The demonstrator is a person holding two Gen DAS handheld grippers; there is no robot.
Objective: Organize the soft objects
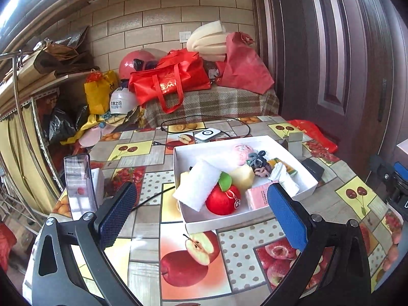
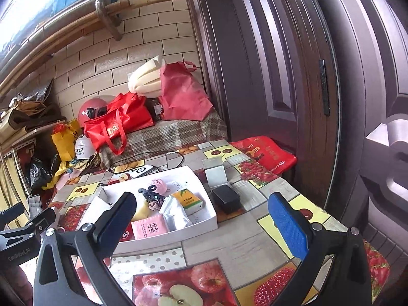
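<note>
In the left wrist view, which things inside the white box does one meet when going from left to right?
White folded cloth → red plush apple → pink tissue packet → white wrapped packet, all in the white box.

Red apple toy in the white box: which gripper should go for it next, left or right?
Left, probably. The left gripper is open and aimed at the red apple toy, which sits near the front wall of the white box. The right gripper is open too, but aimed past the box's right end.
</note>
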